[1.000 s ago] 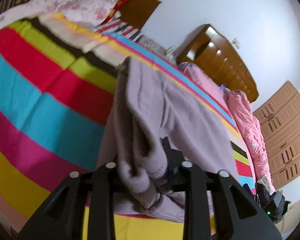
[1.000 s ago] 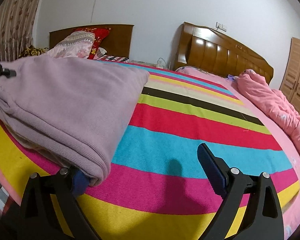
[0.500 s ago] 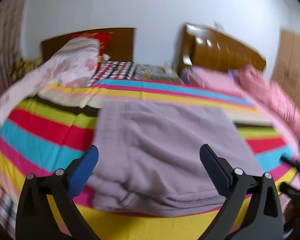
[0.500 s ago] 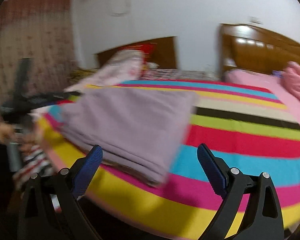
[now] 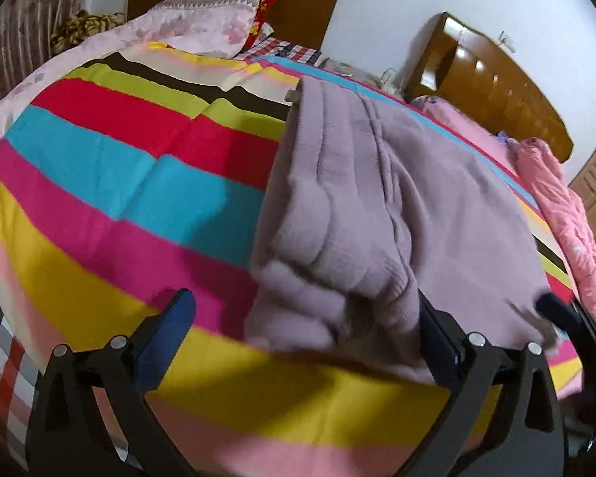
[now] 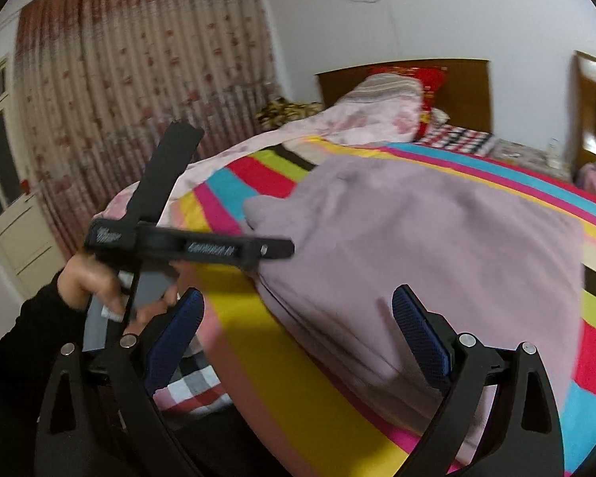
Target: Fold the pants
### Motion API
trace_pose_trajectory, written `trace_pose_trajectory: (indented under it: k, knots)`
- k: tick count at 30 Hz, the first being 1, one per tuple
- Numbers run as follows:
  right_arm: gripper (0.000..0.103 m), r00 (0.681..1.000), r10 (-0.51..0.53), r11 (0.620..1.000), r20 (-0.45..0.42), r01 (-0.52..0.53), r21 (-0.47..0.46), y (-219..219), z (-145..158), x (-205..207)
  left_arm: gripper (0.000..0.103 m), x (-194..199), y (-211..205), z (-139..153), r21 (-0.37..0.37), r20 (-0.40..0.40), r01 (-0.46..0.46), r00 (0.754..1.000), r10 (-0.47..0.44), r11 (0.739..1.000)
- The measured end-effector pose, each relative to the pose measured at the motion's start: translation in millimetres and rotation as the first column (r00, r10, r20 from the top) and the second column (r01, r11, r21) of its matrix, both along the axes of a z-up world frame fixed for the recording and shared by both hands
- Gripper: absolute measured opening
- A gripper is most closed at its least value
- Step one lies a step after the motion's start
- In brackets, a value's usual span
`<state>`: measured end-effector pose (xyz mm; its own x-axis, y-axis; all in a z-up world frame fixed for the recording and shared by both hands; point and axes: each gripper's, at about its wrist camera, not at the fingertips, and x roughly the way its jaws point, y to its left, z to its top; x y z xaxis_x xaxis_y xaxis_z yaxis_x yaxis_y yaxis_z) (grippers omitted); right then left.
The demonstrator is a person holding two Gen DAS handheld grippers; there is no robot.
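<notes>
Lying folded near the front edge of the bed (image 5: 111, 183), the pants (image 5: 377, 198) form a thick lilac stack on the striped cover, their bunched cuffs or waistband end hanging toward the edge. The left gripper (image 5: 304, 330) is spread wide, one pad just beside the stack's near corner and the other clear of it, gripping nothing; the right gripper (image 6: 298, 326) is likewise spread and empty, hovering just in front of the pants. What could go wrong, as I judge it: the loose, lumpy end nearest the left gripper looks unsettled — a nudge from either pad, or a pinch that takes only the top layer, could drag the layers apart and undo the fold. The stack also sits near the bed's edge, so a pull outward might slide it off. Motion blur in both views (the near cloth especially) leaves the layer count unclear. No containers show anywhere around the pants — nothing to hold them.
</notes>
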<state>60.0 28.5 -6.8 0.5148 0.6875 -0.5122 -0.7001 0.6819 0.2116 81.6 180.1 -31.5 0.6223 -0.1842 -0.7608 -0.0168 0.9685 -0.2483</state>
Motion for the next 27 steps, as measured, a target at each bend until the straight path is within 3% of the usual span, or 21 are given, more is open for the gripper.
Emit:
trace_pose_trajectory:
  k: [3, 7, 13, 16, 19, 23, 27]
  knots:
    - [0.096, 0.999, 0.041, 0.999, -0.024, -0.041, 0.014, 10, 3, 11, 0.101, -8, 2, 3, -0.016, 0.015, -0.016, 1.0, 0.017, 1.0]
    - [0.097, 0.991, 0.07, 0.996, -0.114, -0.063, 0.064, 8, -3, 27, 0.101, -5, 11, 1, -0.141, 0.019, -0.009, 1.0, 0.012, 0.99]
    - [0.098, 0.993, 0.058, 0.998, -0.102, -0.055, 0.031, 10, -15, 16, 0.101, 6, 0, 26, -0.027, 0.115, -0.011, 0.993, 0.014, 1.0]
    - [0.099, 0.994, 0.066, 0.997, -0.084, -0.069, -0.033, 21, -17, 7, 0.102, 11, -2, 26, 0.017, 0.11, -0.058, 0.992, 0.056, 0.998]
    - [0.099, 0.995, 0.08, 0.994, -0.064, -0.085, -0.07, 26, -19, -4, 0.102, 14, 0, 10, -0.002, 0.054, -0.074, 0.996, 0.074, 0.997]
    - [0.099, 0.991, 0.107, 0.993, -0.086, -0.11, -0.035, 16, -13, -7, 0.102, 8, 5, 2, -0.015, 0.072, -0.084, 0.994, 0.085, 0.996]
    - [0.099, 0.996, 0.047, 0.999, -0.081, -0.045, 0.022, 0, -6, 0, 0.102, 8, 0, 6, 0.041, 0.082, -0.096, 0.992, 0.093, 0.994]
